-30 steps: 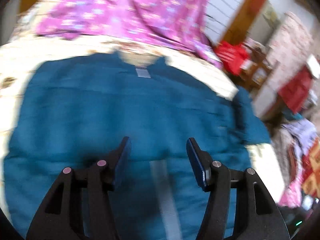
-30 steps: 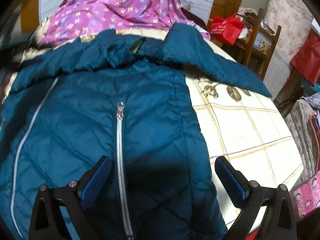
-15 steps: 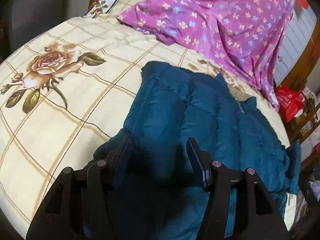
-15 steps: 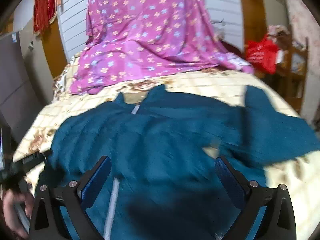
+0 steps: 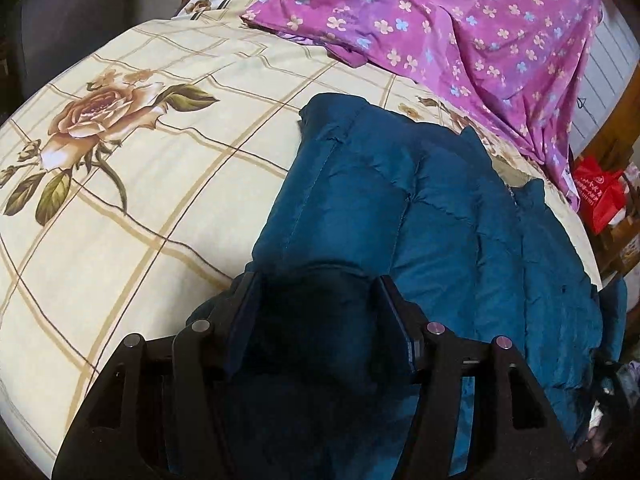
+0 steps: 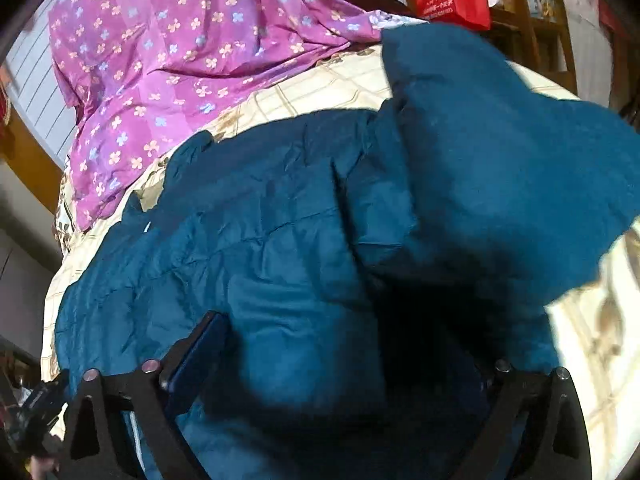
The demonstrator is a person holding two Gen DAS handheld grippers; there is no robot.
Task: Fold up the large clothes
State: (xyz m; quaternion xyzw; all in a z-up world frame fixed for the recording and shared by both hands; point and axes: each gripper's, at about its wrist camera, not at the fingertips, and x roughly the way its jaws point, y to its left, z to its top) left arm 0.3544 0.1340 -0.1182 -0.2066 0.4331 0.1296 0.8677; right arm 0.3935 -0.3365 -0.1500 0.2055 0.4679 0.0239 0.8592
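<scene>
Jacket [image 5: 460,216] on bedspread [image 5: 132,184]; fabric bunched inside left gripper [image 5: 316,304].

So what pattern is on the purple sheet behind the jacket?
Small four-petal flowers, cream and light blue, on the purple sheet; clearest in the left wrist view.

Left claw [image 5: 320,312] straddles teal jacket [image 5: 440,220] sleeve.

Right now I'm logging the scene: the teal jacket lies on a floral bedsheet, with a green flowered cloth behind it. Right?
Not quite: the flowered cloth is purple, not green, as the left wrist view shows. The teal jacket does lie on the floral bedsheet.
</scene>
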